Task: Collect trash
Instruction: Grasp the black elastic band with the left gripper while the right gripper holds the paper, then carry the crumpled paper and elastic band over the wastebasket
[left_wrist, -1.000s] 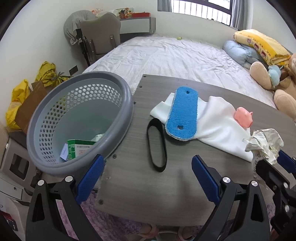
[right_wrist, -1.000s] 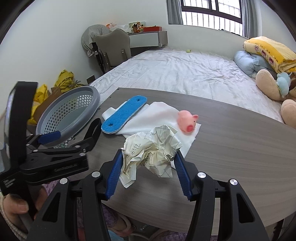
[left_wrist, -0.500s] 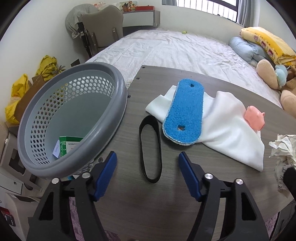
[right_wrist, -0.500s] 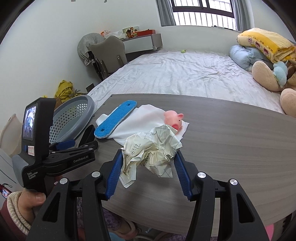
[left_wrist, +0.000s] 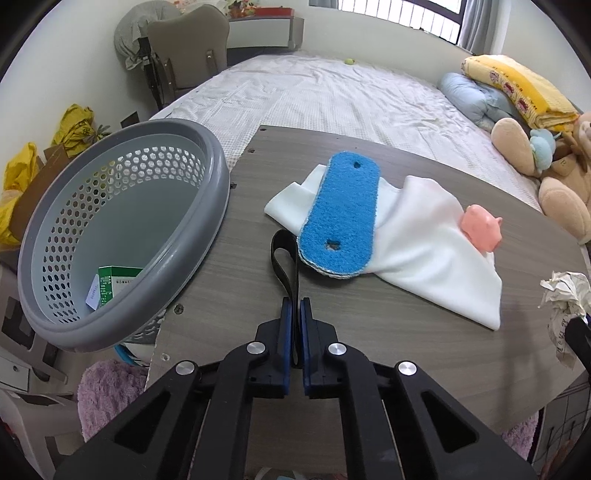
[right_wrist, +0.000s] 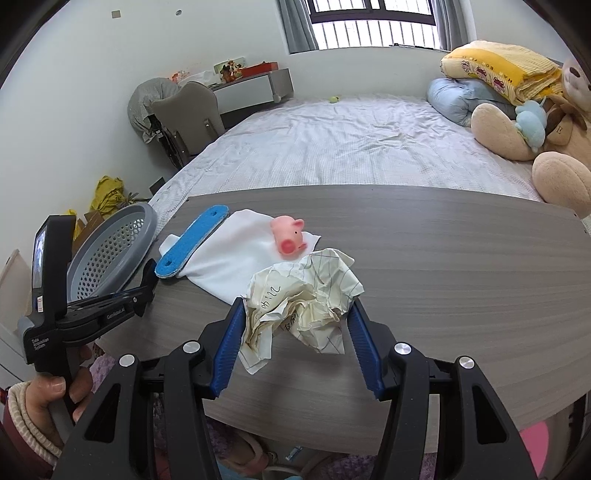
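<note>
Beside a bed, the grey wood-grain table (left_wrist: 369, 332) carries the left claw (left_wrist: 295, 314), pinched on a black elastic band loop (left_wrist: 284, 258) for the perforated grey plastic basket (left_wrist: 218, 206) to its left, while the right claw (right_wrist: 295, 317) clamps a crumpled cream paper ball (right_wrist: 303, 295).

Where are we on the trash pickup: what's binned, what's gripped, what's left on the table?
Binned: only a green box shows inside the grey basket.
In hand: the left gripper is shut on the black band; the right gripper holds the crumpled paper. Neither is over the basket yet.
Left: the blue pad, white cloth and pink pig toy lie on the table; these may not count as trash.
</note>
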